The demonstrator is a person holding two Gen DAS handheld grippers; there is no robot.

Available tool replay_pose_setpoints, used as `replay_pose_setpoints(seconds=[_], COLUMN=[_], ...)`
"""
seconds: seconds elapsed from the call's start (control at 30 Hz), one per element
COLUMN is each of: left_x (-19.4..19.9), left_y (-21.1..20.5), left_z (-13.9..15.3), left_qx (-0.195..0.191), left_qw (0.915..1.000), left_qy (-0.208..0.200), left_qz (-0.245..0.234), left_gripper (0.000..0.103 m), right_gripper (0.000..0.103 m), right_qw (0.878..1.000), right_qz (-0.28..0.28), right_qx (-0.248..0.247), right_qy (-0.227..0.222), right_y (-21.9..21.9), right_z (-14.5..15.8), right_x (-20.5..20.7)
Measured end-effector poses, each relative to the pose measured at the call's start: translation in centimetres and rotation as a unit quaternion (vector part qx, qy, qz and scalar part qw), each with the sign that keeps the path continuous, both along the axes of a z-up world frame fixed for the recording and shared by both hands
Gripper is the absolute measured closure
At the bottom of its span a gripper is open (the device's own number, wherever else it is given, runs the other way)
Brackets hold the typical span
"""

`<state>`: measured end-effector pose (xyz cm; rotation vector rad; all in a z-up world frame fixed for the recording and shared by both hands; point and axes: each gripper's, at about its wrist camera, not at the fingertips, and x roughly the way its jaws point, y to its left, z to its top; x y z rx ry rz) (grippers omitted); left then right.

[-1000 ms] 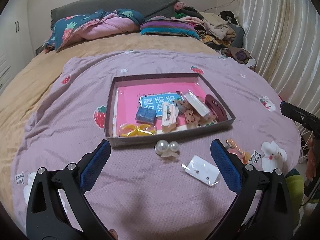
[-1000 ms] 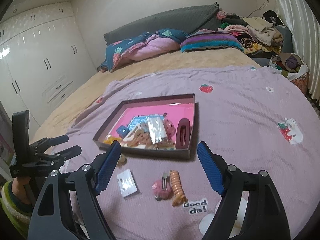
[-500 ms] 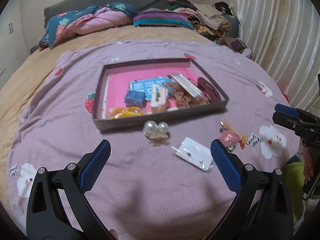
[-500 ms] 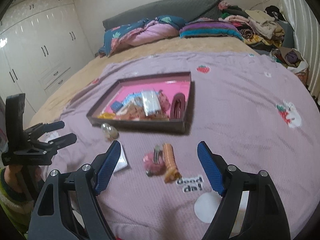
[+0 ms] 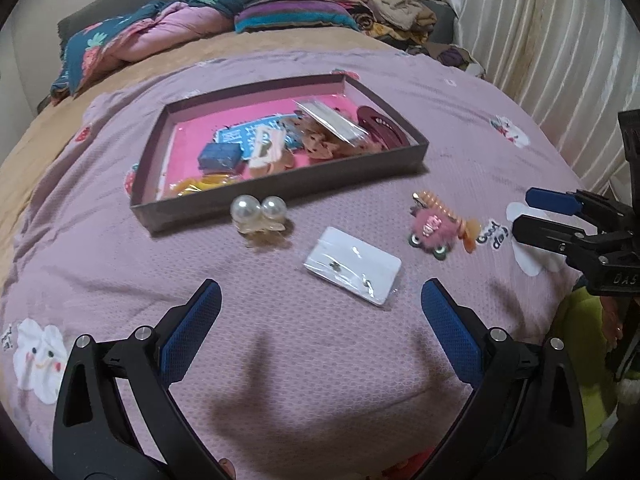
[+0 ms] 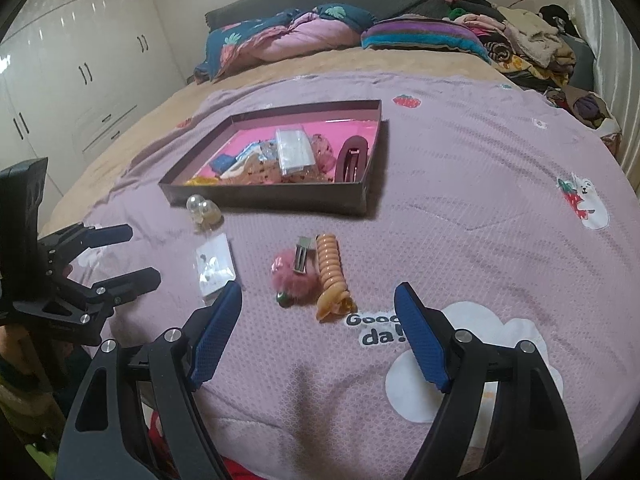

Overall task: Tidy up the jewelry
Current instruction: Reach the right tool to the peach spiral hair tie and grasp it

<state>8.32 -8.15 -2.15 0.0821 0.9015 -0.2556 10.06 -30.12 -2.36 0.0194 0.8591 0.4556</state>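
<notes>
A dark box with a pink floor (image 5: 280, 184) (image 6: 276, 194) lies on the purple bedspread and holds several hair clips and packets. In front of it lie a pearl clip (image 5: 260, 214) (image 6: 204, 210), a white earring card in a clear bag (image 5: 352, 266) (image 6: 215, 266), a pink fuzzy clip (image 5: 434, 232) (image 6: 294, 272) and an orange spiral hair tie (image 5: 448, 212) (image 6: 332, 276). My left gripper (image 5: 320, 328) (image 6: 116, 254) is open and empty, just short of the card. My right gripper (image 6: 318, 330) (image 5: 532, 216) is open and empty, just short of the pink clip and hair tie.
Folded quilts and pillows (image 5: 192, 28) lie at the head of the bed. A pile of clothes (image 6: 520, 40) sits at the far right by a curtain (image 5: 540, 40). White wardrobes (image 6: 60, 80) stand to the left.
Both grippers have moved forward and down toward the loose items on the bedspread. Both stayed open. Nothing on the bed has moved.
</notes>
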Motion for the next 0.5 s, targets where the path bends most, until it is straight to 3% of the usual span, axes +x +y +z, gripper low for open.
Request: replay_pose_setpoints(seconds=[0.27, 0.5], left_x=[0.6, 1.2], left_y=[-0.4, -1.2], left_z=[-1.5, -2.7], left_qx=[0.003, 0.005], left_qw=[0.9998, 0.9994], left_qy=[0.018, 0.031], left_qz=[-0.004, -0.015], left_gripper=[0.009, 0.009], right_gripper=[0.035, 0.053], right_qw=[1.0, 0.998], right_qz=[0.009, 0.017], right_qx=[-0.022, -0.042], right_qy=[0.015, 0.031], right_y=[0.6, 1.3], right_z=[-1.6, -3.6], right_x=[0.9, 2.3])
